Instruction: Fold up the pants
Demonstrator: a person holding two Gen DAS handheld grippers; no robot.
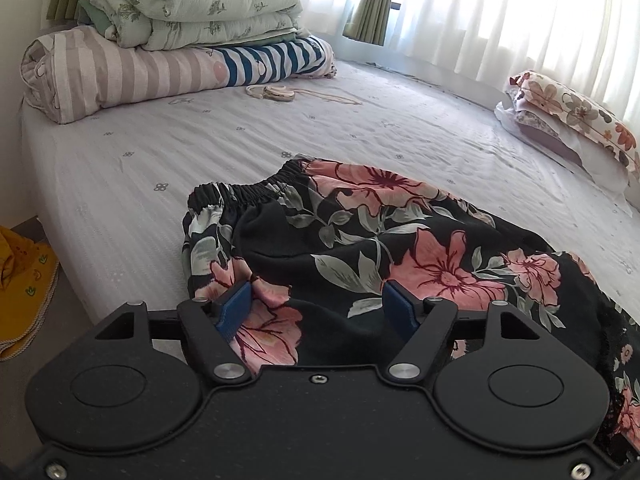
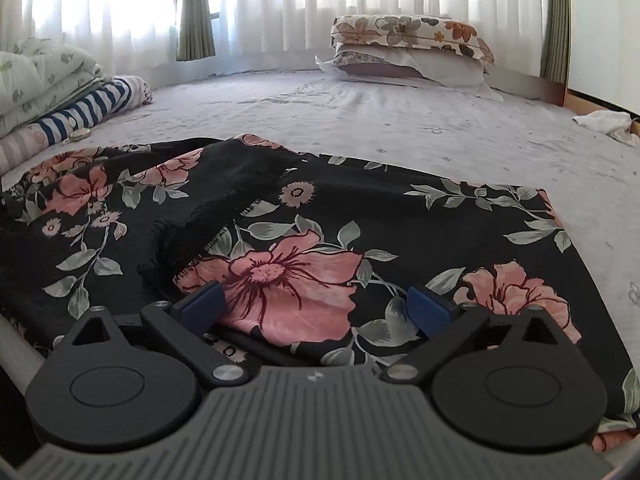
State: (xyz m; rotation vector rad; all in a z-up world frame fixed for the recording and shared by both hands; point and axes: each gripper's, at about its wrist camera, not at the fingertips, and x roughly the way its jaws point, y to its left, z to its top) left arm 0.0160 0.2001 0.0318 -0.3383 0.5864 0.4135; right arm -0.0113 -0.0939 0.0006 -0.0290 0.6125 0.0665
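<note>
Black pants with pink flowers and grey-green leaves [image 1: 400, 240] lie spread on the bed near its front edge. Their gathered black elastic waistband [image 1: 248, 194] is at the left end. My left gripper [image 1: 318, 306] is open, its blue pads either side of the cloth near the waist end, low over it. In the right wrist view the pants [image 2: 360, 216] lie flat with a dark inside-out flap [image 2: 224, 208] folded over the middle. My right gripper [image 2: 314, 308] is open, low over the leg part, above a large pink flower.
A pale lilac bed sheet [image 1: 200, 148] covers the bed. Folded quilts and striped bedding [image 1: 168, 40] are stacked at the far left. Flowered pillows [image 2: 408, 44] lie by the curtained window. A small round object with a cord [image 1: 276, 92] lies near the bedding. A yellow cloth [image 1: 20, 272] is on the floor to the left.
</note>
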